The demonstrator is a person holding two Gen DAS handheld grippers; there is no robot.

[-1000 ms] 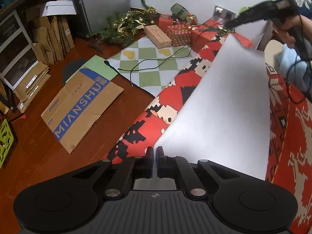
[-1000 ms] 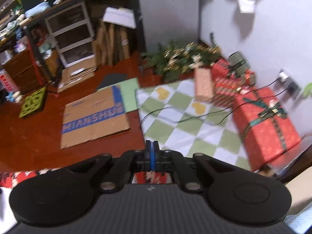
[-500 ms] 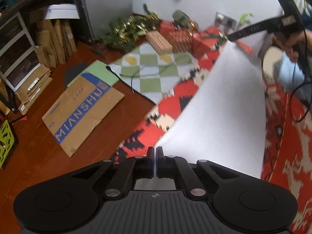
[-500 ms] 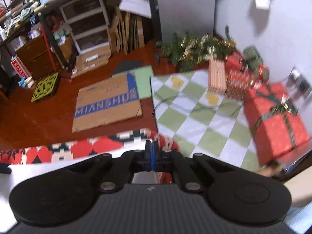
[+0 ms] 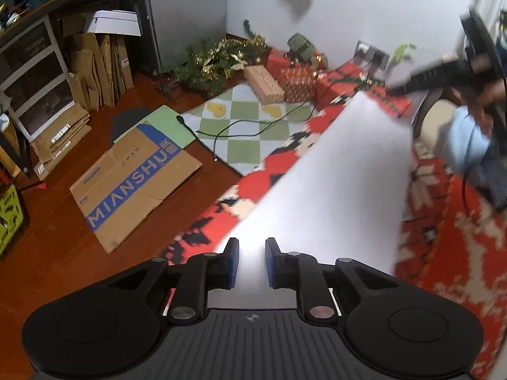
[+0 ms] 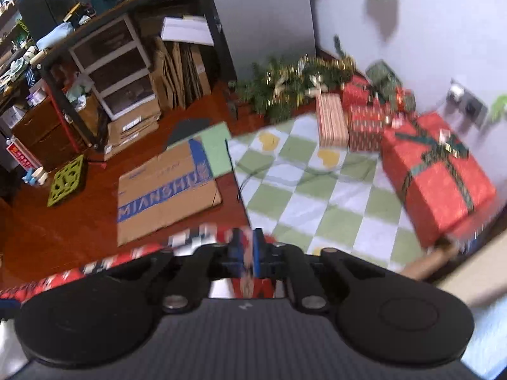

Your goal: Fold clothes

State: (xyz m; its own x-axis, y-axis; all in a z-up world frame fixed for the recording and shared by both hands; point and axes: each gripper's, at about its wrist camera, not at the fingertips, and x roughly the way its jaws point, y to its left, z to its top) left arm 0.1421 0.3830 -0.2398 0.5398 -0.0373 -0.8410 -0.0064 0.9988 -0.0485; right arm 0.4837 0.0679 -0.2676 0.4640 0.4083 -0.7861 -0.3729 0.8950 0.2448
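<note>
The cloth (image 5: 332, 190) is red with a white and black pattern, and its plain white underside faces up as a long panel. It stretches from my left gripper (image 5: 252, 247) to my right gripper (image 5: 394, 90) at the far end. The left jaws are opening. Its blue pads (image 5: 231, 262) stand apart, with white cloth showing between them and not pinched. In the right wrist view my right gripper (image 6: 246, 243) is blurred and its jaws are opening too. A thin edge of the red cloth (image 6: 245, 277) still sits in the narrow gap.
On the wooden floor lie a flattened MIANSHU cardboard box (image 5: 136, 183) and a green checked mat (image 5: 253, 126) with a black cable across it. Wrapped gift boxes (image 6: 437, 174) and a garland (image 6: 291, 85) line the wall. Shelves (image 6: 120, 72) stand at the left. A person's hand (image 5: 488, 95) holds the right gripper.
Both grippers were shut on the cloth's edge and their jaws have now parted. The left view has risen slightly, and the right view has shifted sideways and blurred.
</note>
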